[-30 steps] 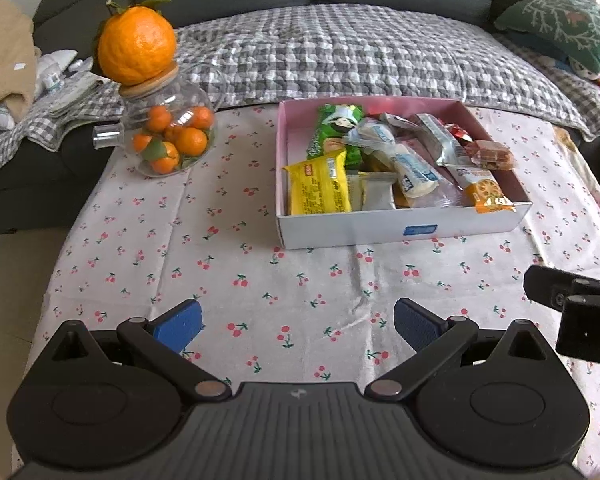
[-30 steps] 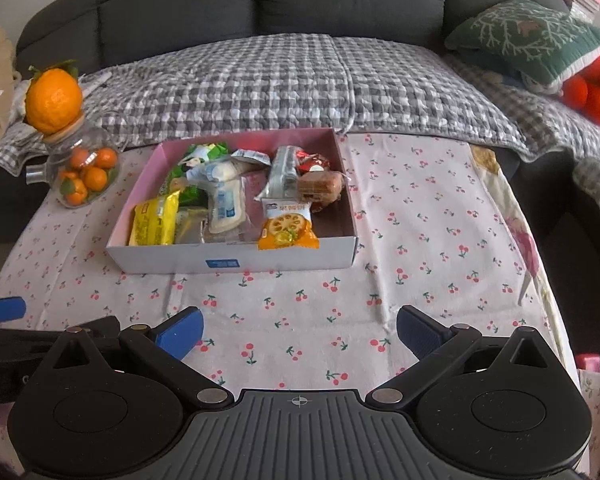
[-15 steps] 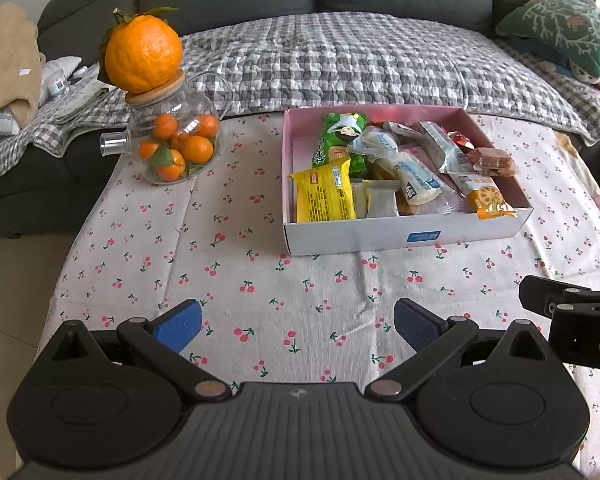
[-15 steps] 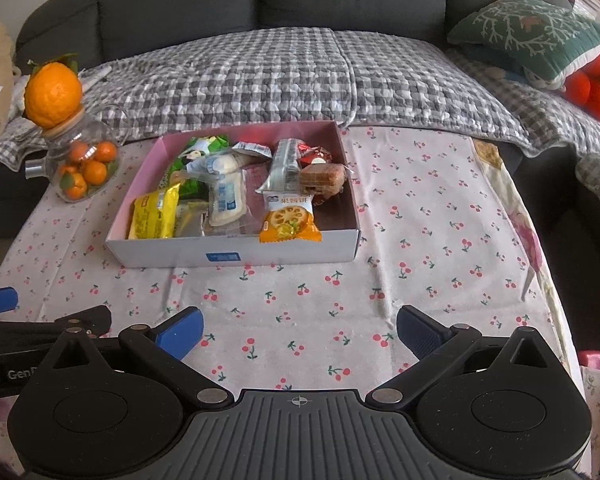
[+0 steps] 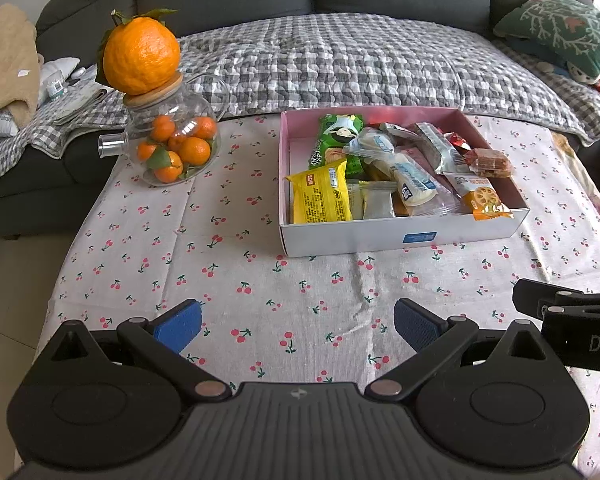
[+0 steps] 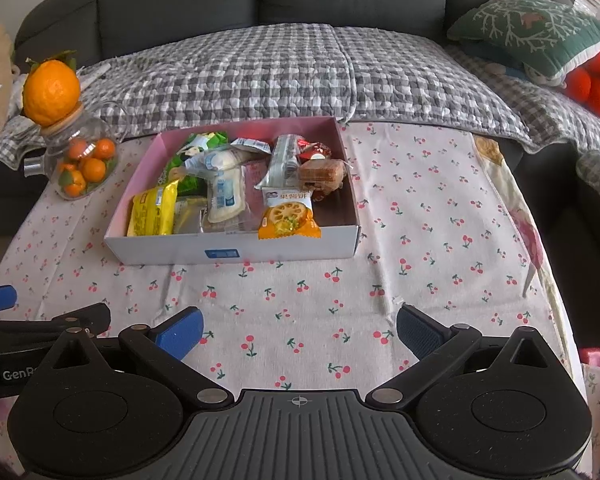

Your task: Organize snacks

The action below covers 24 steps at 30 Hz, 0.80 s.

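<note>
Both your grippers sit low over the cloth (image 5: pixel 228 248), the left gripper (image 5: pixel 298 322) and right gripper (image 6: pixel 300 326) spread wide, nothing in either. Ahead of them lies bare cherry print, and beyond that the box (image 6: pixel 236 250) with every snack already piled inside: yellow pack (image 6: pixel 152 210) front-left, orange pack (image 6: pixel 288 216) leaning on the front wall. Looks like you're between steps; next, I'd say, pick one wrapper and reach in over that wall. Farther left, the jar (image 5: pixel 172 148). What's under the top packs is hidden, and so is any loose snack beneath your grippers.
</note>
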Motion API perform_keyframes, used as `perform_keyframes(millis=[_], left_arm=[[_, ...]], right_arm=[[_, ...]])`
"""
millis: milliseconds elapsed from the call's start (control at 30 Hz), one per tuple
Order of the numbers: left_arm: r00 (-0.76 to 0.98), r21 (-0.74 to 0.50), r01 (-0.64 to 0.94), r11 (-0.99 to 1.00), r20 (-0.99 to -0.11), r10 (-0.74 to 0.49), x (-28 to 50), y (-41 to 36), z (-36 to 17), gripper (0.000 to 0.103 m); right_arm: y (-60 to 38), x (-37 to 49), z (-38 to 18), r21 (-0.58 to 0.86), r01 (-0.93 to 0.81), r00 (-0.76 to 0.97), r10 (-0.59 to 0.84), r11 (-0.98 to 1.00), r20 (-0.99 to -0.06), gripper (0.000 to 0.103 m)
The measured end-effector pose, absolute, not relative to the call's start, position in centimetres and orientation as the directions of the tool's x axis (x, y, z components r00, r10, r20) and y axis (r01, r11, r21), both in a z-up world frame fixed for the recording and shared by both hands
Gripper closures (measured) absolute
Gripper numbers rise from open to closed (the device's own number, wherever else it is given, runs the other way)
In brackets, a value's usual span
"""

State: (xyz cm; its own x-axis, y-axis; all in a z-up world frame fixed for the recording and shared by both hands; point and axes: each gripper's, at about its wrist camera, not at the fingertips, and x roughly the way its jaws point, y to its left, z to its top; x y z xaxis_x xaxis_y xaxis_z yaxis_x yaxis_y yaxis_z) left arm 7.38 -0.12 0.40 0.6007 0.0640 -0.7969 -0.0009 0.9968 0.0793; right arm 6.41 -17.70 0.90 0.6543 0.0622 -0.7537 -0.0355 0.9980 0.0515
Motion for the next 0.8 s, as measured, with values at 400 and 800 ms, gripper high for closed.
perform_keyframes(millis=[400,800], left_arm=[[0.6,0.079,-0.001,0.997,-0.797,0.063,7.31,-0.25,0.44,0.001],[0.601,0.078,0.001,0.997,-0.797,0.061,7.3,-0.28,0.46,0.001]], right_arm=[[-17.89,6.49,0.8,0.059,-0.031,0.648,0.065,0.998,-0.759,0.0],[-17.94,6.49,0.73,0.06,-0.031,0.648,0.066,0.998,-0.759,0.0]])
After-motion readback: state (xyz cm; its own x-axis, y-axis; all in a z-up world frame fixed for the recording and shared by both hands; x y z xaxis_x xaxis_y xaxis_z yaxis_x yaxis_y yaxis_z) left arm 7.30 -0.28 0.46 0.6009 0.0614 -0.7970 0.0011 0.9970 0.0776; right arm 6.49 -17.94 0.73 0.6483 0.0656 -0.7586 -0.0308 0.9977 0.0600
